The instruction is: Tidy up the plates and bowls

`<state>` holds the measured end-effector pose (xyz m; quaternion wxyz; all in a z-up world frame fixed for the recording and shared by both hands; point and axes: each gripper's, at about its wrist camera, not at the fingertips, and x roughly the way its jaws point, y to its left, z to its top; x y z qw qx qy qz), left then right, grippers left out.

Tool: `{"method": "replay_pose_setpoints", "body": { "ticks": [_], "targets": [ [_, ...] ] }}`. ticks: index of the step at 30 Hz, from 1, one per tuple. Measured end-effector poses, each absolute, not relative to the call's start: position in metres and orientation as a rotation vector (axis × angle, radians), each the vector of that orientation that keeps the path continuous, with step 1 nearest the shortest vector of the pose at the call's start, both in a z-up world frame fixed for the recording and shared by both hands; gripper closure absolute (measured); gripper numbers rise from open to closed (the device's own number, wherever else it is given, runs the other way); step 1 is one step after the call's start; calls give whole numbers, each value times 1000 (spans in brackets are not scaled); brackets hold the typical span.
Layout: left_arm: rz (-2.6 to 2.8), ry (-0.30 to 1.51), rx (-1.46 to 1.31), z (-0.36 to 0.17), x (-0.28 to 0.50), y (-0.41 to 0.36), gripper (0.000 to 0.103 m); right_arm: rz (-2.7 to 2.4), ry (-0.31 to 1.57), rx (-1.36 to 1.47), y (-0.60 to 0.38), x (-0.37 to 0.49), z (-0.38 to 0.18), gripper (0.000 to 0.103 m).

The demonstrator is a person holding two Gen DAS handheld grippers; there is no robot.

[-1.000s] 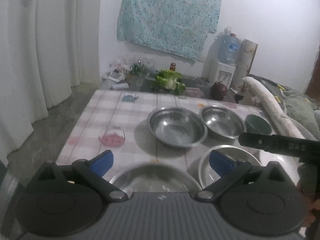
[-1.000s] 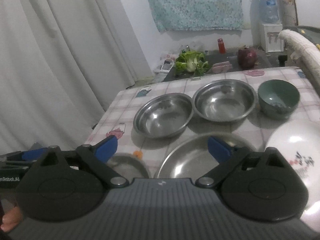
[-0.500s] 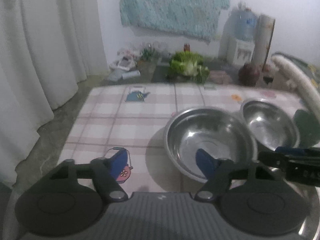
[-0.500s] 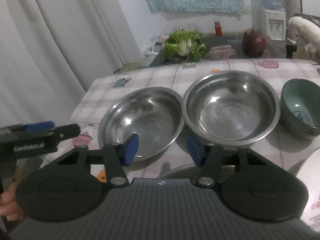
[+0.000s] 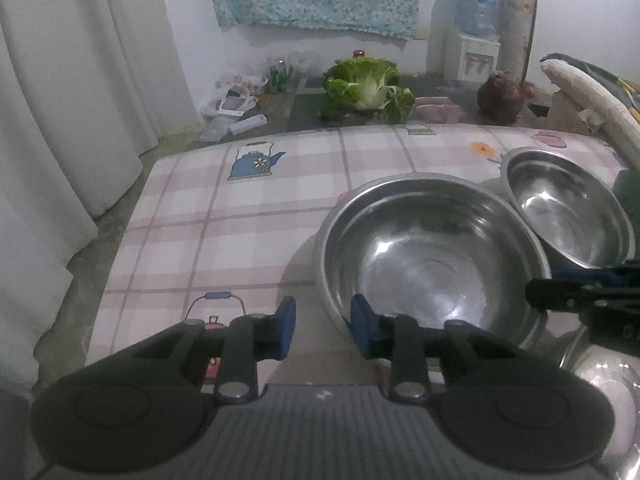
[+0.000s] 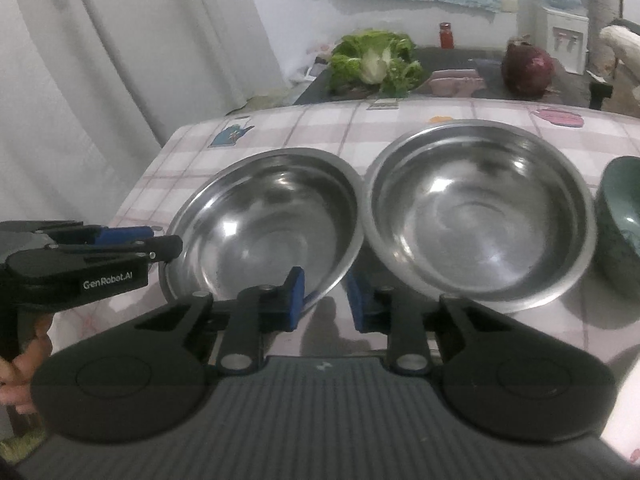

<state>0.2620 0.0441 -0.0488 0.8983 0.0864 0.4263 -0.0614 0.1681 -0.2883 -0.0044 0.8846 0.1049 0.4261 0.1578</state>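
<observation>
Two steel bowls stand side by side on the checked tablecloth. The left steel bowl (image 5: 432,252) (image 6: 268,224) is right ahead of both grippers. The right steel bowl (image 5: 568,208) (image 6: 480,212) touches it. A dark green bowl (image 6: 624,232) stands further right. My left gripper (image 5: 323,330) is partly open and empty, its jaws astride the left bowl's near-left rim. My right gripper (image 6: 325,300) is partly open and empty, just short of the gap between the two bowls' near rims. The left gripper also shows in the right wrist view (image 6: 160,244), at that bowl's left rim.
Another steel dish (image 5: 600,384) lies at the near right. Beyond the table's (image 5: 240,216) far edge a low dark stand holds a cabbage (image 5: 368,84), a red jar (image 6: 446,34) and a purple cabbage (image 6: 528,64). White curtains hang left. A water dispenser (image 5: 476,24) stands behind.
Both grippers have moved forward and down toward the two steel bowls, and their jaws have narrowed from wide open to a small gap. The bowls have not moved.
</observation>
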Motion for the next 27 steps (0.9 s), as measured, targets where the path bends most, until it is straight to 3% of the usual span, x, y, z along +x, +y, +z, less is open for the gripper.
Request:
{"method": "replay_pose_setpoints", "body": {
  "ticks": [11,19,27],
  "targets": [
    [-92,922,108,-45,253,85,74,461,912,180,-265,163,4,80],
    [-100,932,48,-46,267,86,60,381,901,197,-274,184,4,76],
    [-93,976,21,-55,275,85,57,408,924,239,-270,192,0,75]
  ]
}}
